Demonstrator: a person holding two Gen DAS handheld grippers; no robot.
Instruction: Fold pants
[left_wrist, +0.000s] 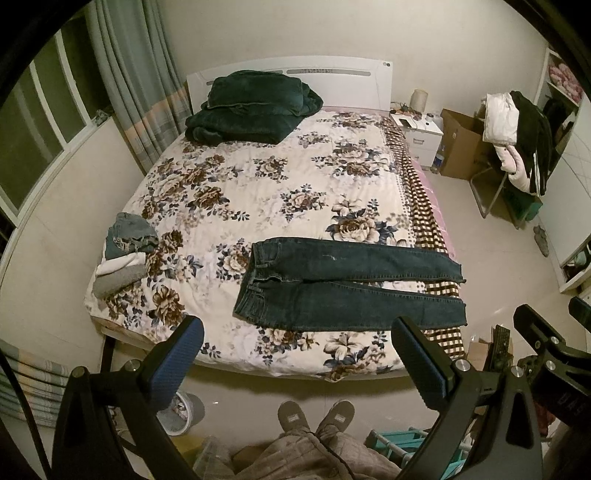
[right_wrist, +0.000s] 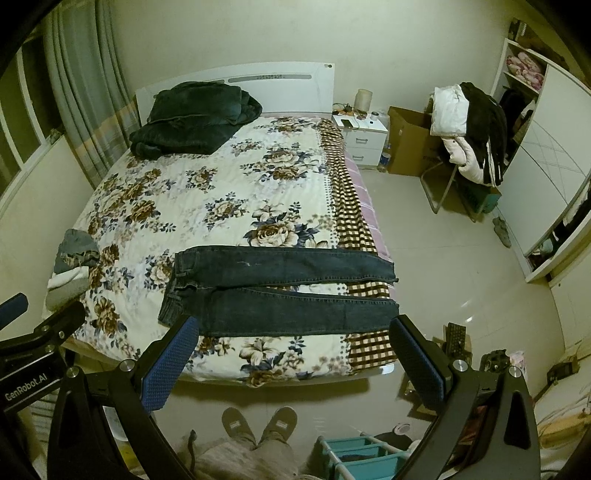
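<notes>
Lying flat and unfolded, dark blue denim pants (left_wrist: 347, 284) span the foot of the floral-quilted bed (left_wrist: 258, 192), legs side by side. Left hand-held gripper (left_wrist: 295, 354) and right hand-held gripper (right_wrist: 291, 350) hover wide open, empty; every fold seemingly remains.

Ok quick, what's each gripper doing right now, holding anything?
Left gripper: jaws open, holding nothing.
Right gripper: jaws open, holding nothing, above the dark blue denim jeans.

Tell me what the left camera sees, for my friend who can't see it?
Dark blue denim jeans lie flat across the near end of a floral-quilted bed, legs pointing right. The open left gripper hovers above, holding nothing.
</notes>
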